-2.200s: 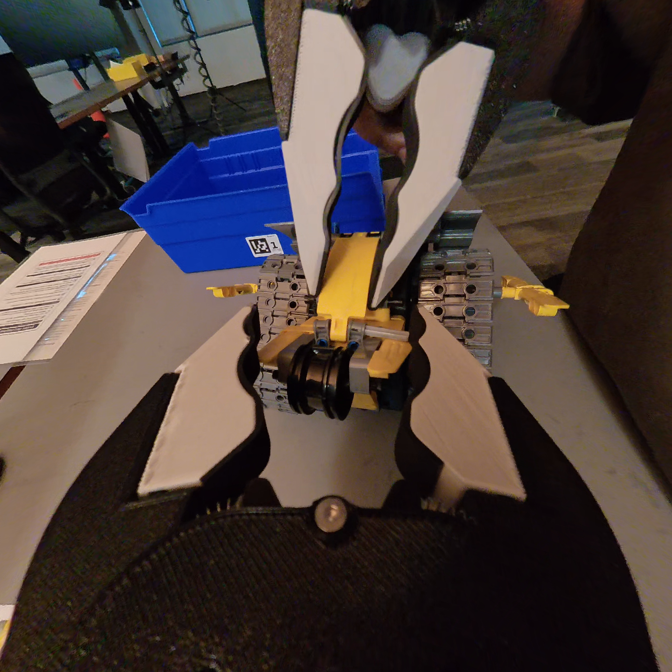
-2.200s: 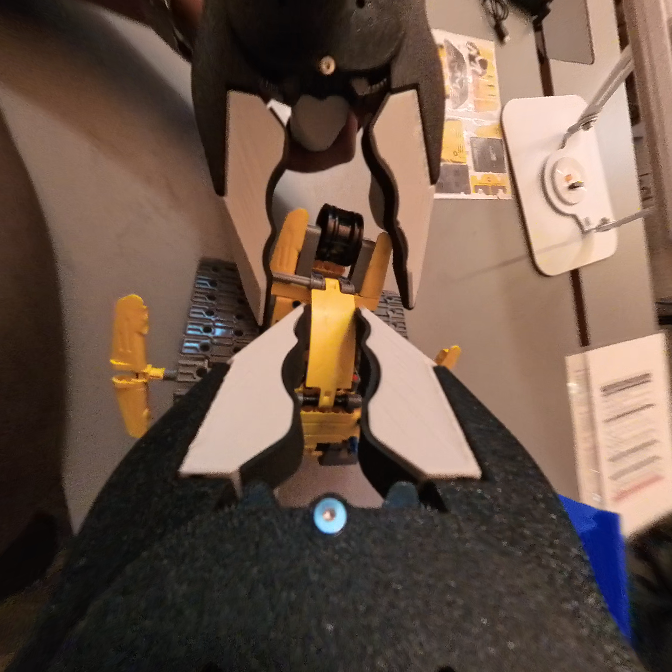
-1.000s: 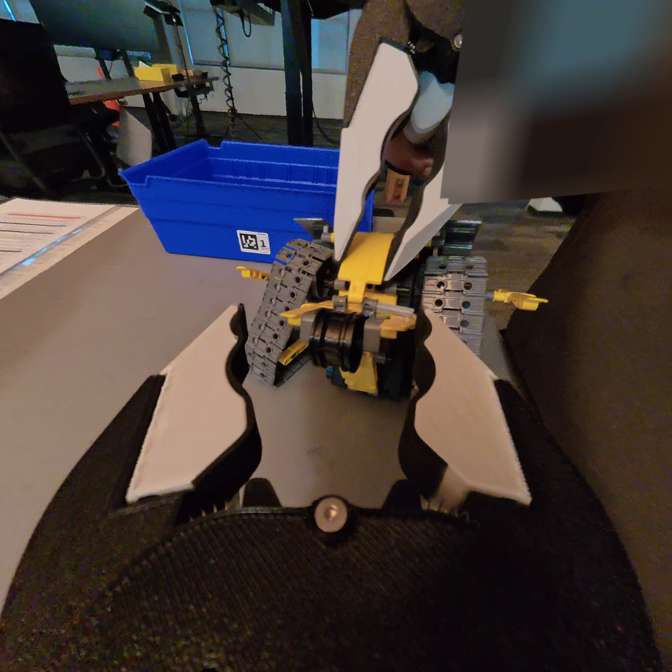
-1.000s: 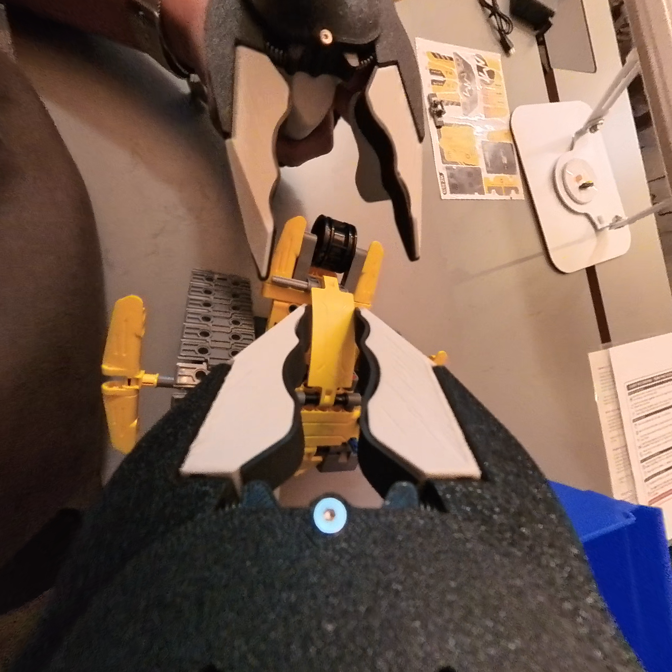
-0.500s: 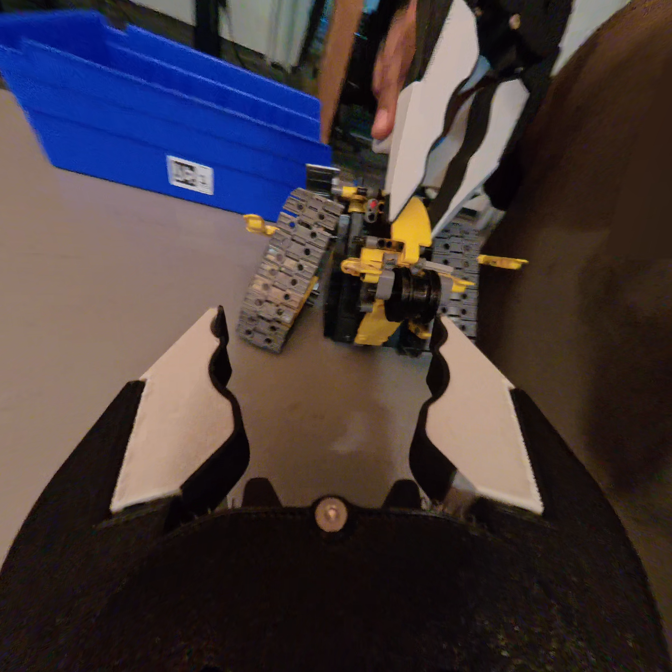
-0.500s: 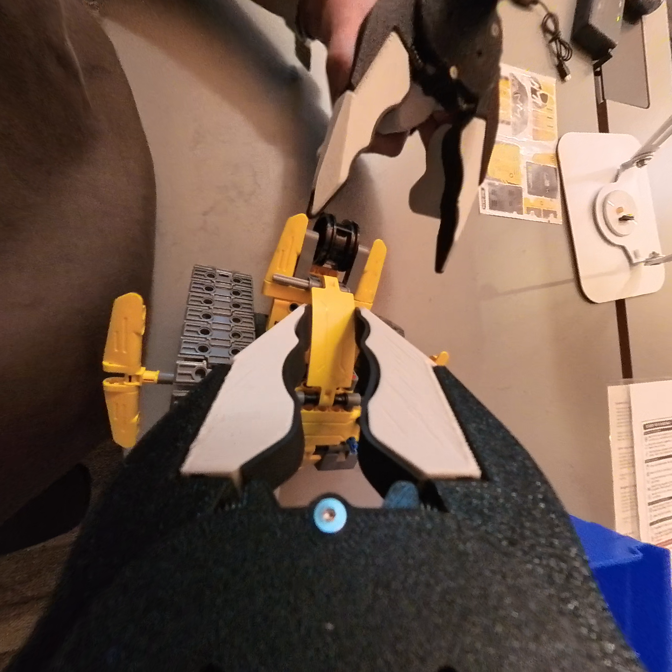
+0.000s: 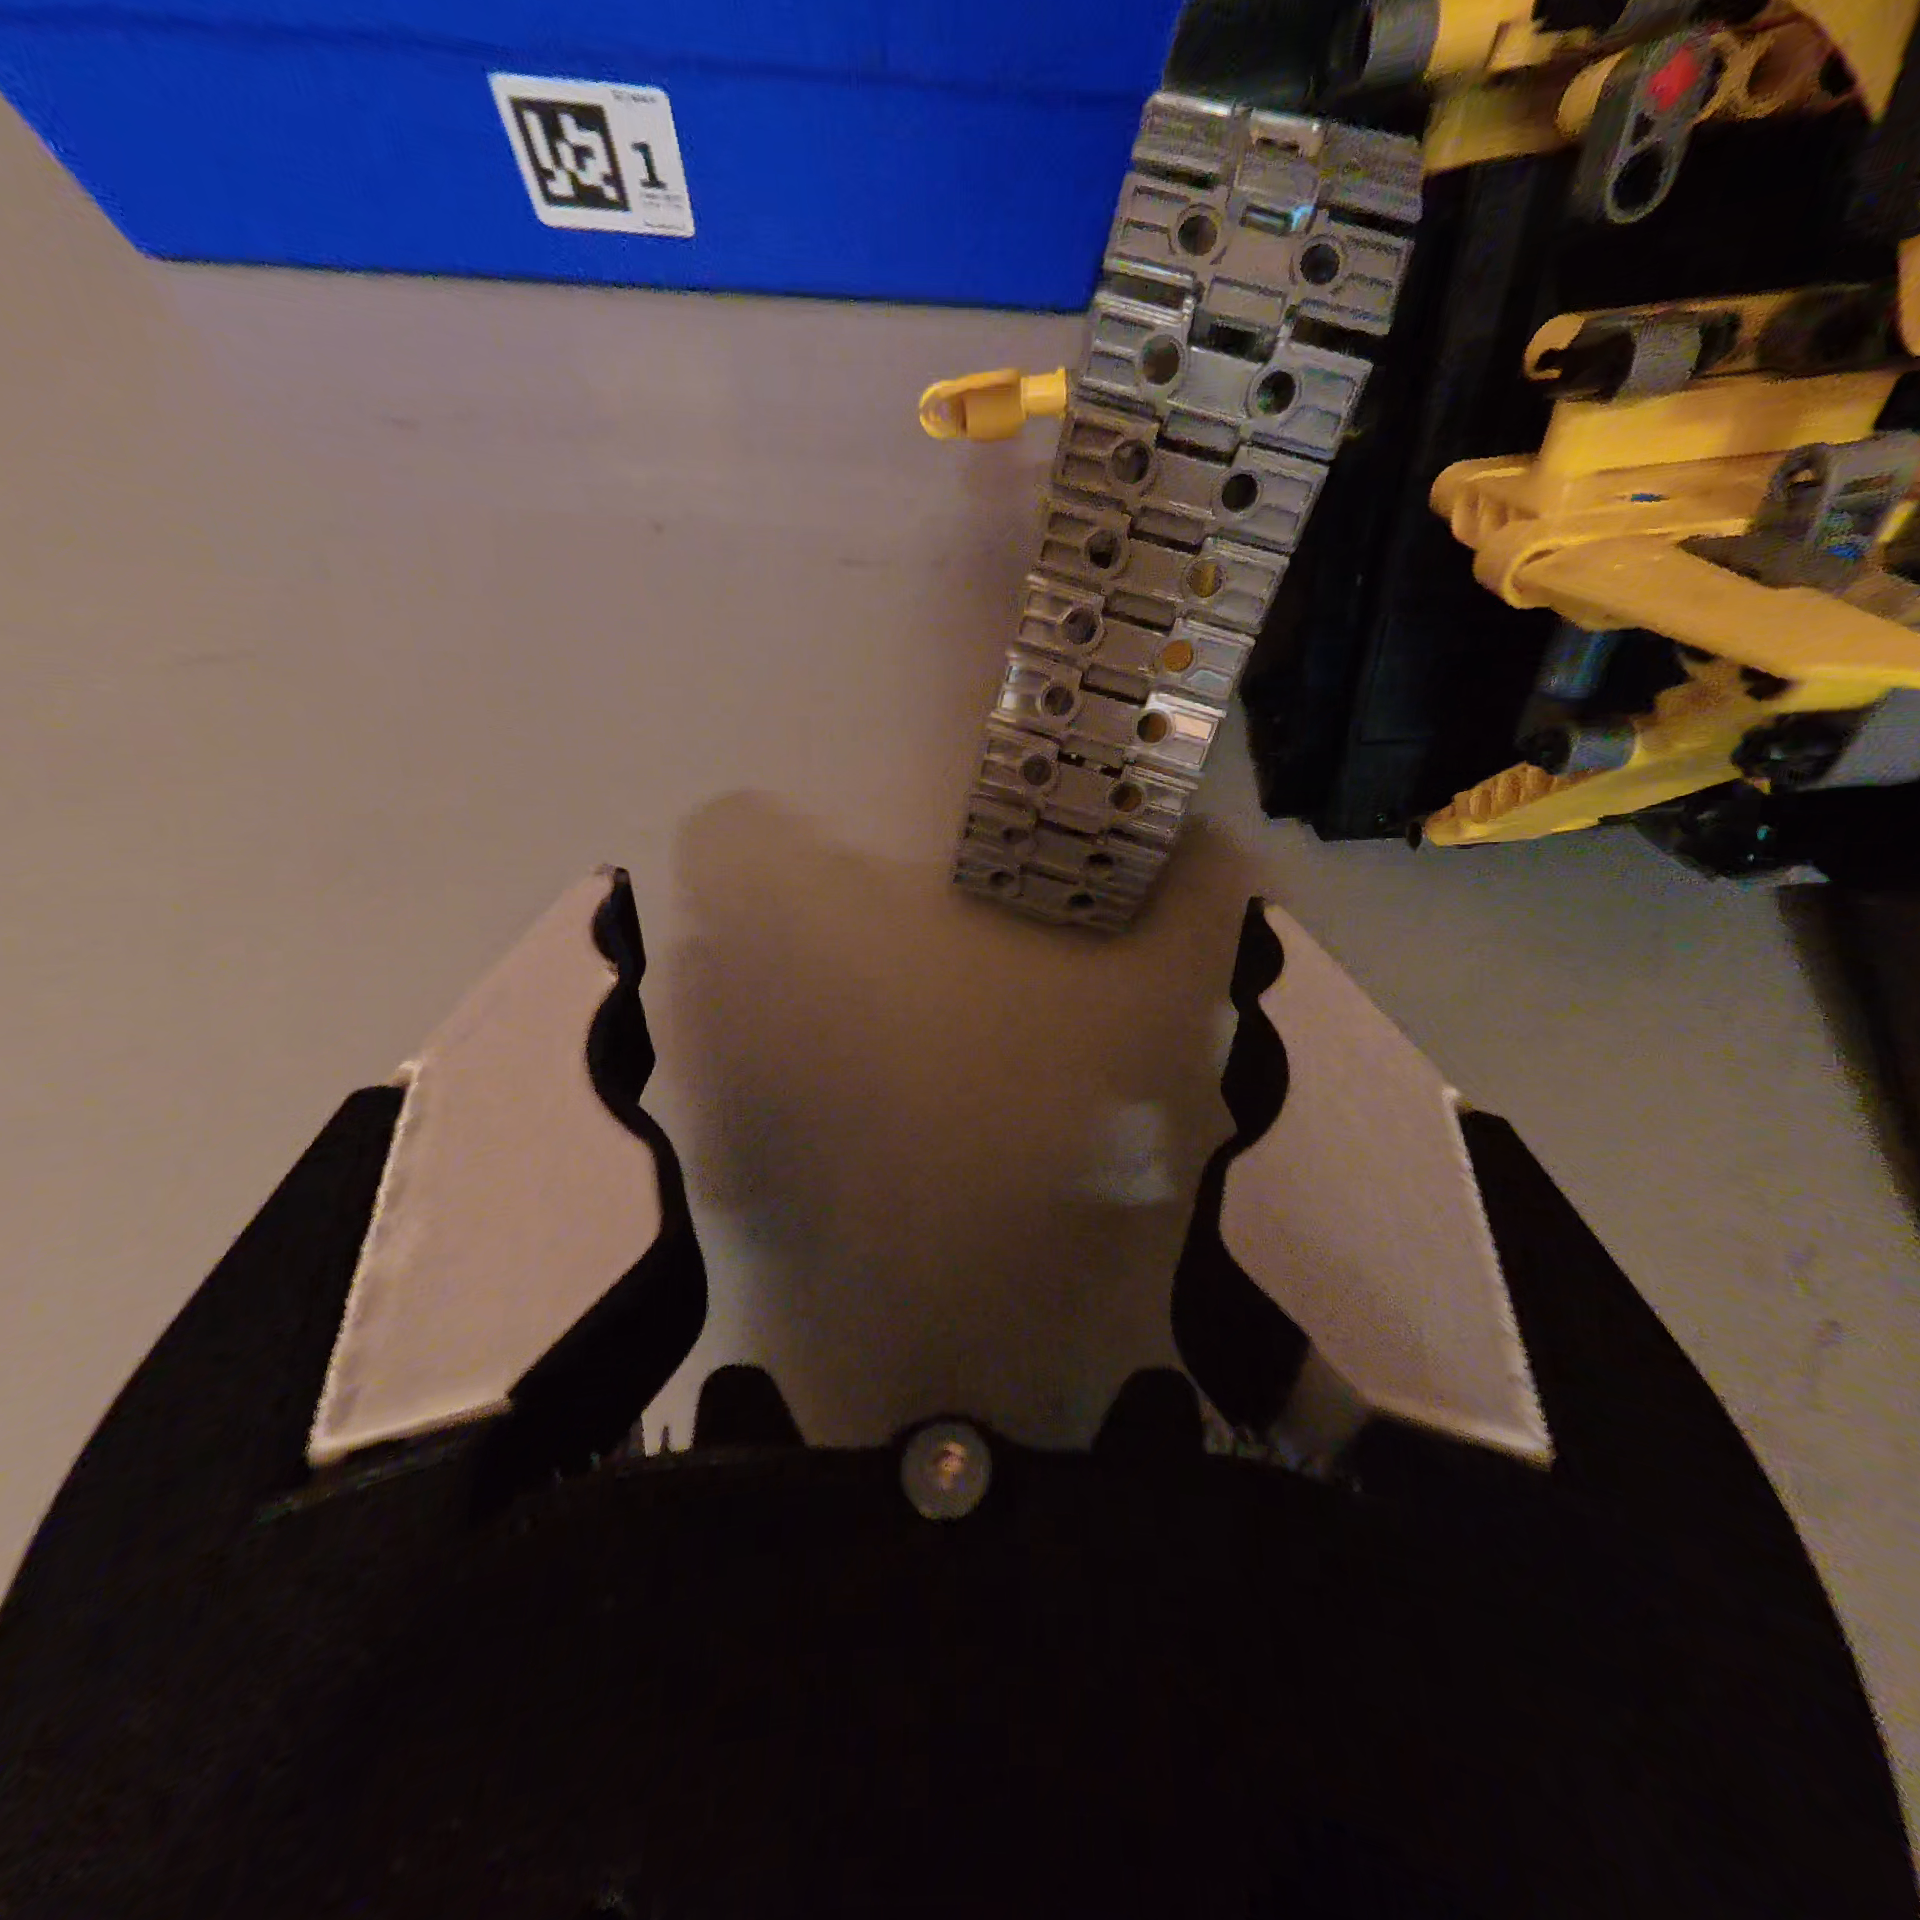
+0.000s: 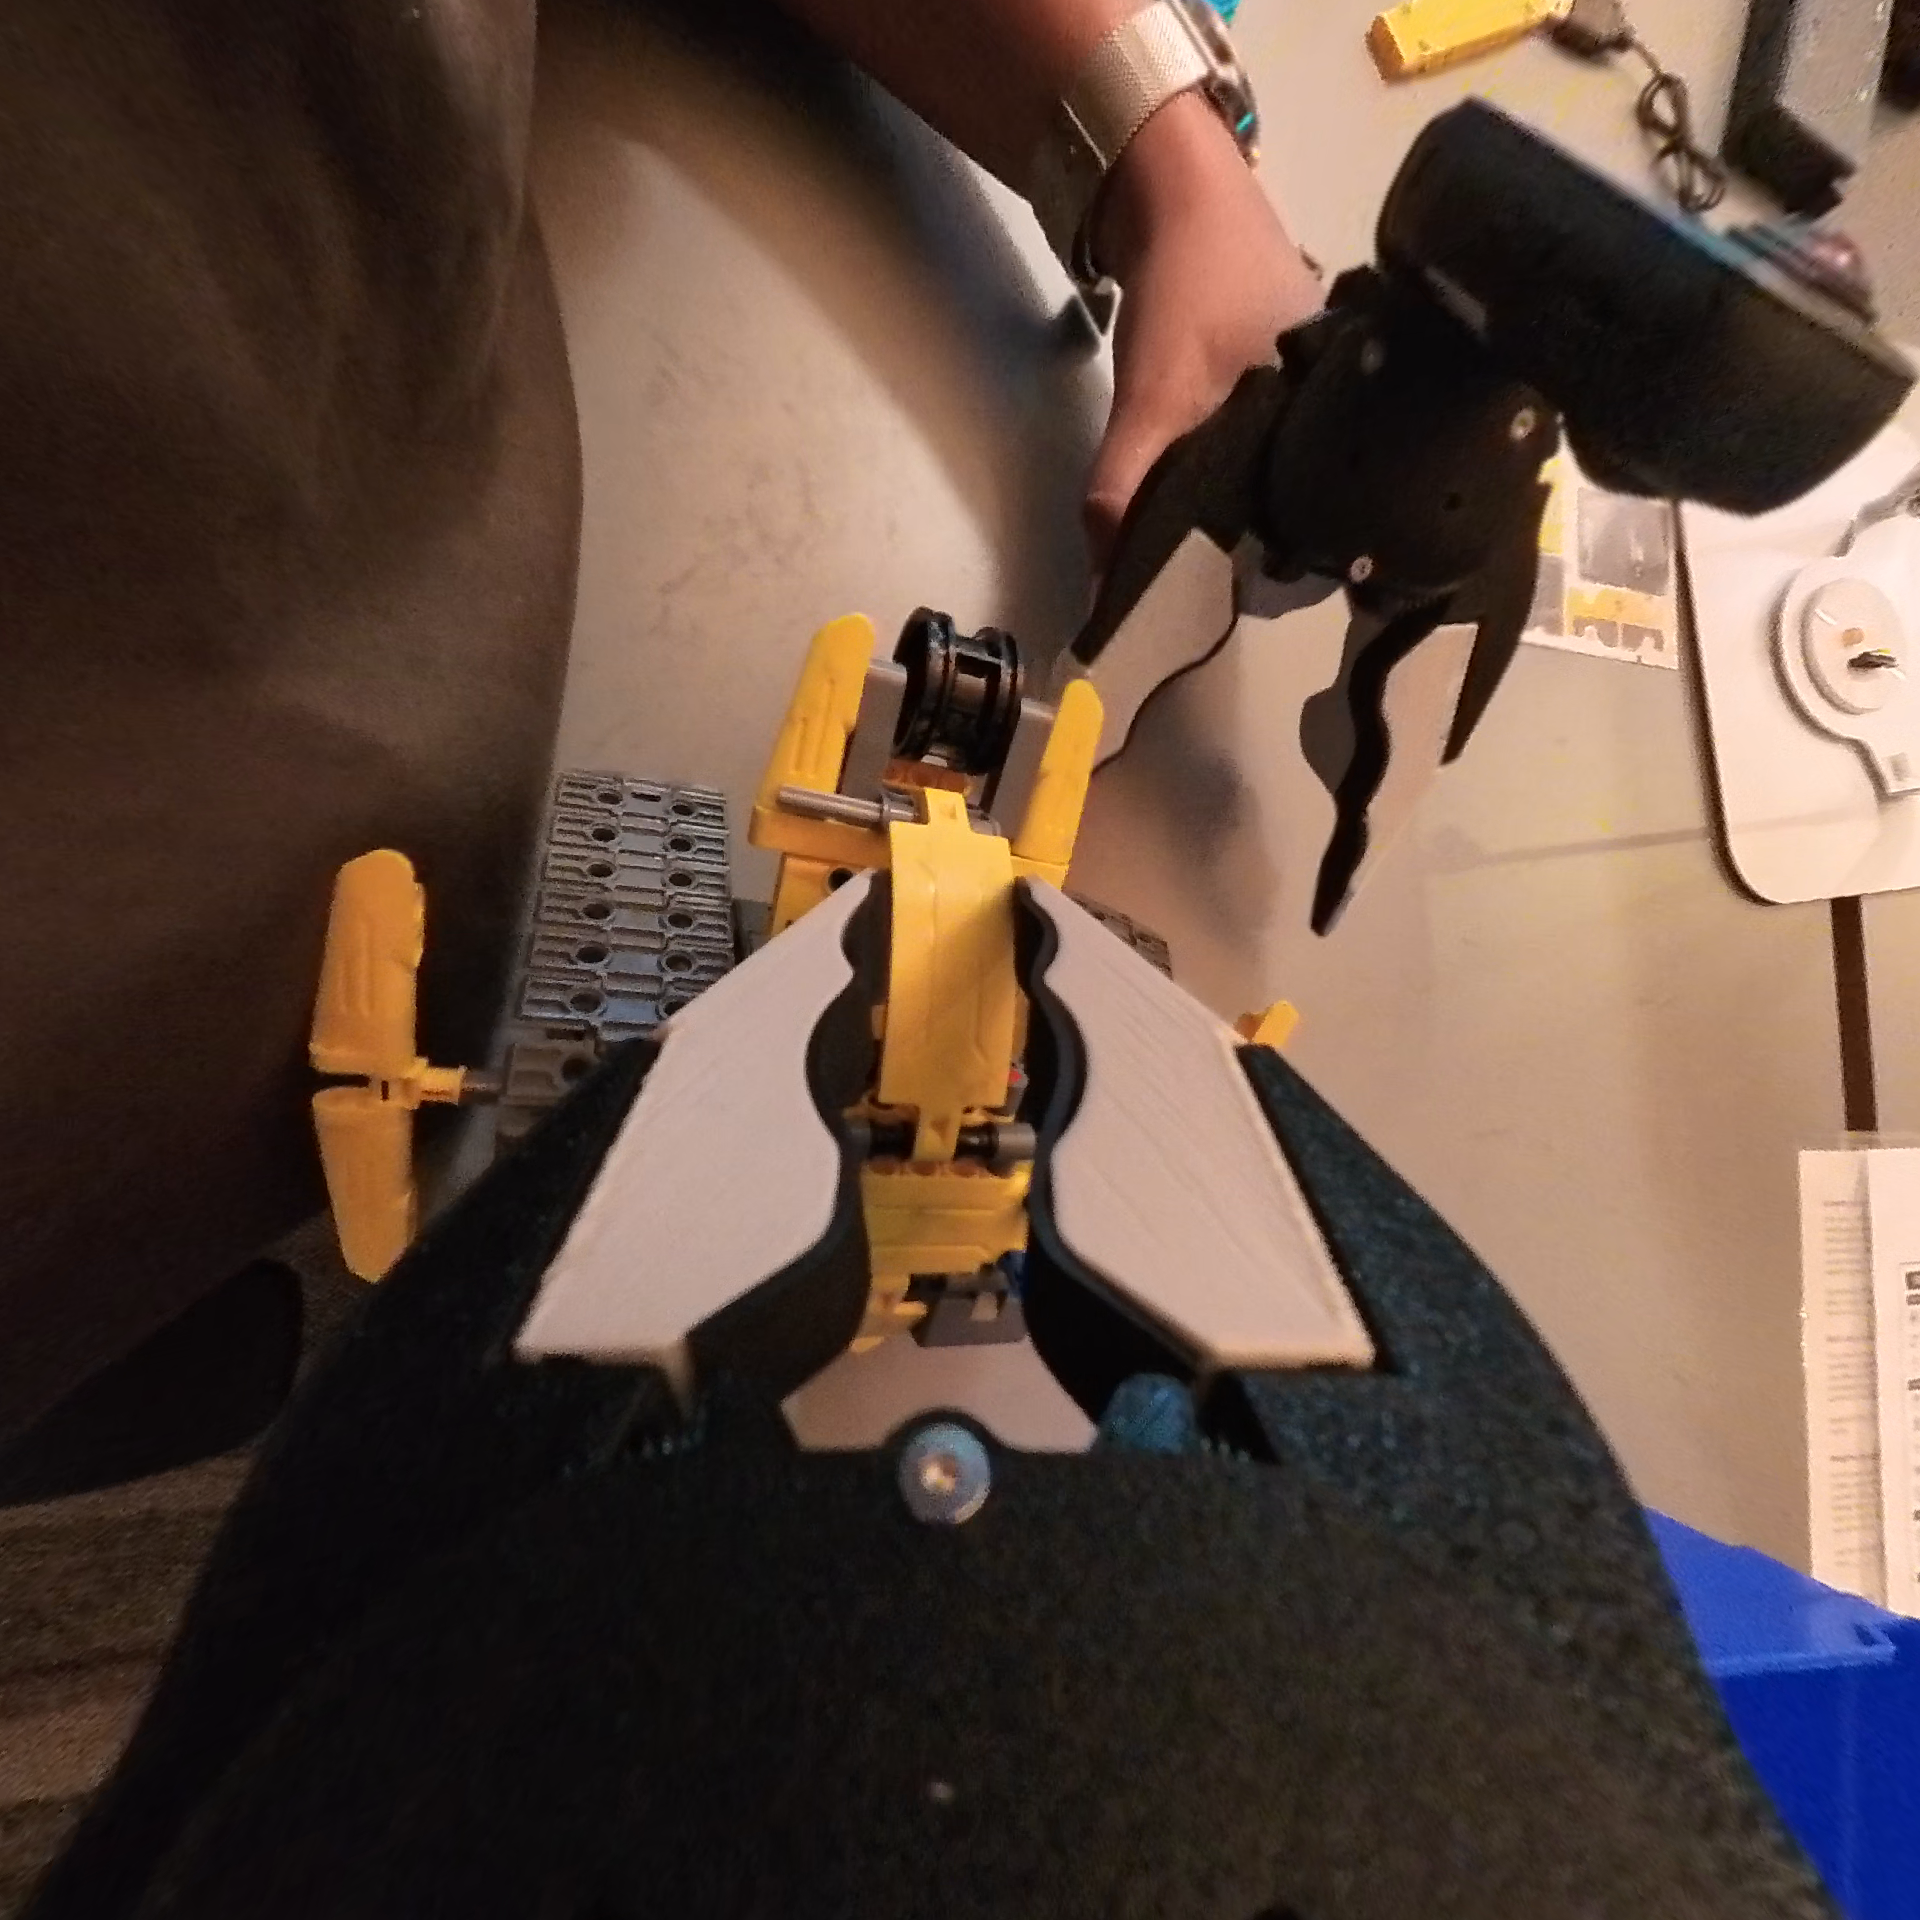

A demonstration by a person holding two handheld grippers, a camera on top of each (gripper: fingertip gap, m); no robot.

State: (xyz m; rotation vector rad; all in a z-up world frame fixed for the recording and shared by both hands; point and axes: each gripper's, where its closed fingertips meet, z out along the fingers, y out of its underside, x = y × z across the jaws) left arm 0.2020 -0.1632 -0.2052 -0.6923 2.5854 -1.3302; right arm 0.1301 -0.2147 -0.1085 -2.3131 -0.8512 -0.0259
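Left cam: my left gripper (image 7: 935,920) is wide open over bare table (image 7: 312,623), empty, one grey track (image 7: 1164,520) just ahead, blue bin (image 7: 831,156) wearing one white tag. Right cam: my right gripper (image 8: 943,894) is clamped on the yellow brick vehicle (image 8: 940,977); one printed sheet (image 8: 1860,1351) sits off right.

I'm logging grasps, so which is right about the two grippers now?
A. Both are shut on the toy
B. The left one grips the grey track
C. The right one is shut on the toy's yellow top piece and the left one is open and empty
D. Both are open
C: the right gripper has its fingers clamped on the toy's yellow top piece, while the left gripper is spread with only table between its fingers, short of the grey track.
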